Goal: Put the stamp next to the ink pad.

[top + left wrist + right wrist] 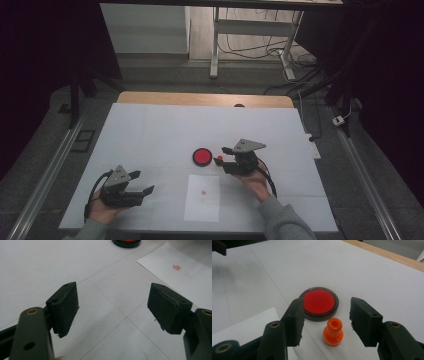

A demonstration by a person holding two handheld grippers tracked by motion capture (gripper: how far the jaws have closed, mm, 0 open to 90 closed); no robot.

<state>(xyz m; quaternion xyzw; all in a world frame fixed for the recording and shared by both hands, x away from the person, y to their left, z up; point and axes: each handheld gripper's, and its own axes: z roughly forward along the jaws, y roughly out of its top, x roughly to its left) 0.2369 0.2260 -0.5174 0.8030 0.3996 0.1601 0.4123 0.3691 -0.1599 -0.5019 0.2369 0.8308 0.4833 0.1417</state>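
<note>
A white table (150,130) carries a sheet of paper (202,198) with a red stamped mark (176,267). Behind the sheet sits a round red ink pad (319,302). The left gripper (142,182) rests with jaws apart, nothing between them. The right gripper (325,321) stands with jaws apart around the small orange stamp (333,332), upright just beside the pad, untouched.

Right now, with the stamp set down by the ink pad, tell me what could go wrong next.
1. The orange stamp stands upright between the open right gripper pads, apart from both; pulling back off-line could tip it.
2. It stands close to the red ink pad, so a knock might roll it into the ink.
3. The stamped paper lies loose beside the right hand; a sleeve might drag it and smear the red mark.
</note>
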